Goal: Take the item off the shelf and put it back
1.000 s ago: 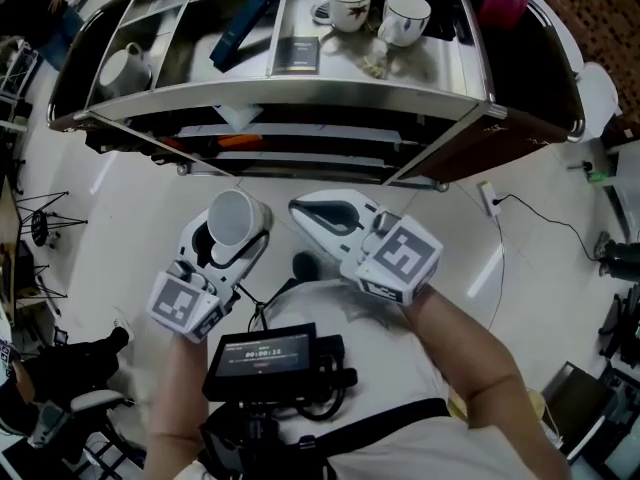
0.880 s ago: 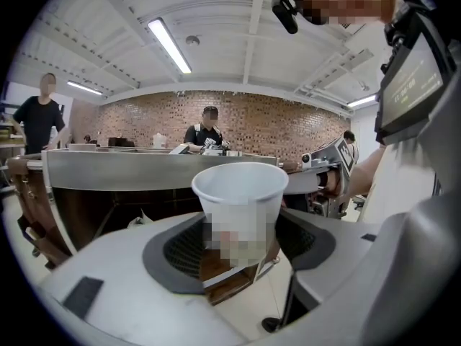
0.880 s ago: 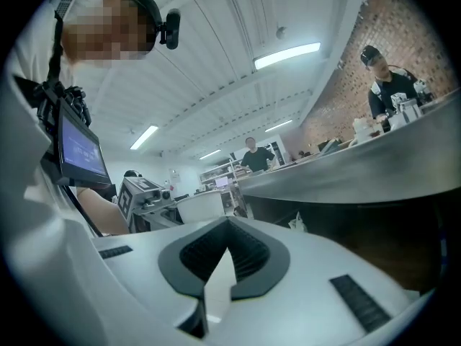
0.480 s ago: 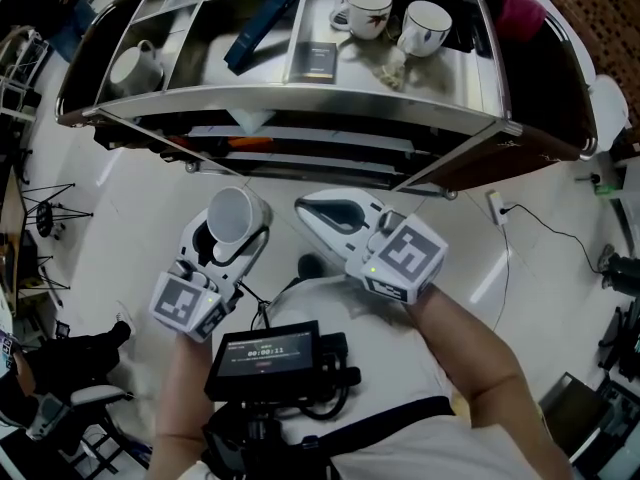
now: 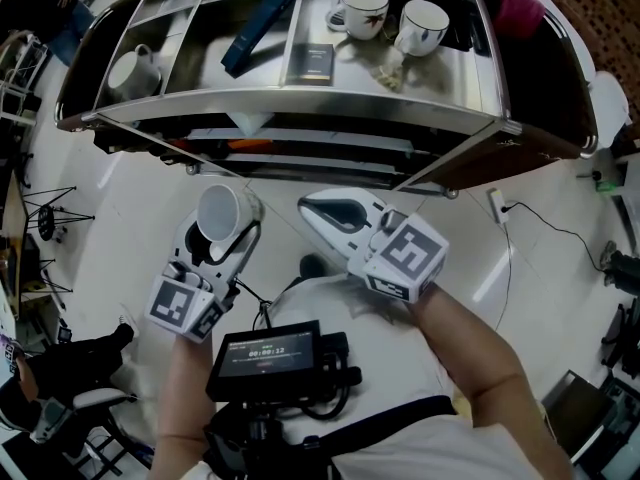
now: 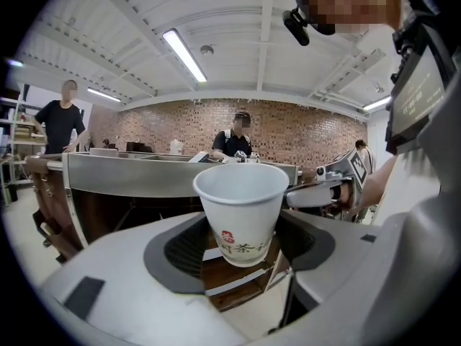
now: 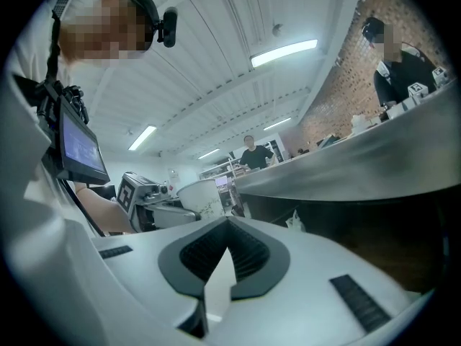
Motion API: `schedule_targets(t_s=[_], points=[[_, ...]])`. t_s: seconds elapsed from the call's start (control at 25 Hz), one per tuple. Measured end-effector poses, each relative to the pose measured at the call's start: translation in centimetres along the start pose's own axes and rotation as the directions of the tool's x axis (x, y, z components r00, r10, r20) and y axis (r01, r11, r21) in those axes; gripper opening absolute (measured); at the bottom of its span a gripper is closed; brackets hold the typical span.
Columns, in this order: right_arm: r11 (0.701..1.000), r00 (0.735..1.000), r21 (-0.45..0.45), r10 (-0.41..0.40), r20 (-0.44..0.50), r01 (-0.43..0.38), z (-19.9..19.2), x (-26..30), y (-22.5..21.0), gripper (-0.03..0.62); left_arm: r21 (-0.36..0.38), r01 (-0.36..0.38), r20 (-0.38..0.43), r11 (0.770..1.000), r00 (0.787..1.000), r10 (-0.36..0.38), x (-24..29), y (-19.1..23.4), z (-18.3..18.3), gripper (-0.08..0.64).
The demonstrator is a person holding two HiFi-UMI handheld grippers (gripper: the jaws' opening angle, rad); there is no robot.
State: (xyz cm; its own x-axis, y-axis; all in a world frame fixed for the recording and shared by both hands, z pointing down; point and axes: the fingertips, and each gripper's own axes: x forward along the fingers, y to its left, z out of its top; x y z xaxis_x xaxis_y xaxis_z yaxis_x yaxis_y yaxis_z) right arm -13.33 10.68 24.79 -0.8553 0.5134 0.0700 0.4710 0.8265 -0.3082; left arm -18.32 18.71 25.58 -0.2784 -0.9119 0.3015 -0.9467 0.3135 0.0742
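Steel shelf (image 5: pixel 300 103) fills the top of the head view, its top tier split into compartments: white mug (image 5: pixel 130 68) at the left end, blue box (image 5: pixel 262 23) leaning mid-left, two mugs (image 5: pixel 365 8) toward the right end. Paper cup (image 5: pixel 218 208), the task's item, is off the shelf, out in front of its front edge over the floor. It sits mouth up btwn the jaws of the left gripper (image 5: pixel 226 224), which clamp it low on the wall w/ the mouth well above the pads. Risks, as I judge them: thin wall, so extra squeeze dents it & a slack grip drops it. The low hold lets it tip if the cup clips the front edge going in, and a crowded compartment means a knock on a mug. Right gripper (image 5: pixel 318 208), just beside, is closed on nothing and could bump the cup if both go in together.
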Motion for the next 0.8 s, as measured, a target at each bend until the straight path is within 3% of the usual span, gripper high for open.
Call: schedule_targets(t_s=[0.52, 0.8], points=[[0.999, 0.999, 0.022, -0.04, -0.002, 0.04, -0.9, -0.9, -0.3, 0.005, -0.004, 0.038, -0.036, 0.999, 0.999, -0.038, 1.1, -0.6, -0.3, 0.316], [0.995, 0.996, 0.041, -0.09, 0.012, 0.089, -1.8, -2.0, -0.8, 0.005, -0.004, 0.051, -0.07, 0.999, 0.996, -0.051, 3.0, -0.6, -2.7, 0.316]])
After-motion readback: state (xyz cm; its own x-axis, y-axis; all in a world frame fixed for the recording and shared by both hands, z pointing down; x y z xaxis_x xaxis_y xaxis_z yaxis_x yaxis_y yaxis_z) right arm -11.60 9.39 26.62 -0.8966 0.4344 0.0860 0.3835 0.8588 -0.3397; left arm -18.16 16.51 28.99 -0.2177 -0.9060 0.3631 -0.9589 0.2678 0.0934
